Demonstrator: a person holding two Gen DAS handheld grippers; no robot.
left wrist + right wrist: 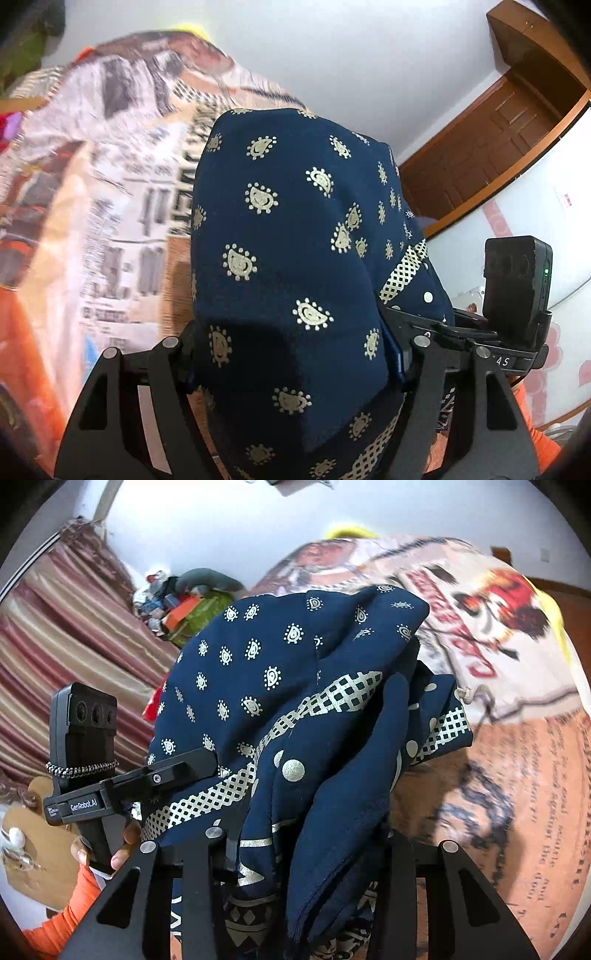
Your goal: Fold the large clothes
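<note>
Keep both the left tongs and right tongs pinching the navy cloth, raise evenly, let folds hang free above the printed bedspread.

"GenRobot.AI" stands on the left claw's mount.

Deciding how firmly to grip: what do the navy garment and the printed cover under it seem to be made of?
The navy garment looks like thin, soft woven cloth, perhaps cotton or rayon: it bunches into limp folds, matte, with slightly shiny cream paisley and lattice print. The printed cover looks like a thicker matte fabric sheet with dyed text and pictures; its blur leaves the weave unclear.
</note>
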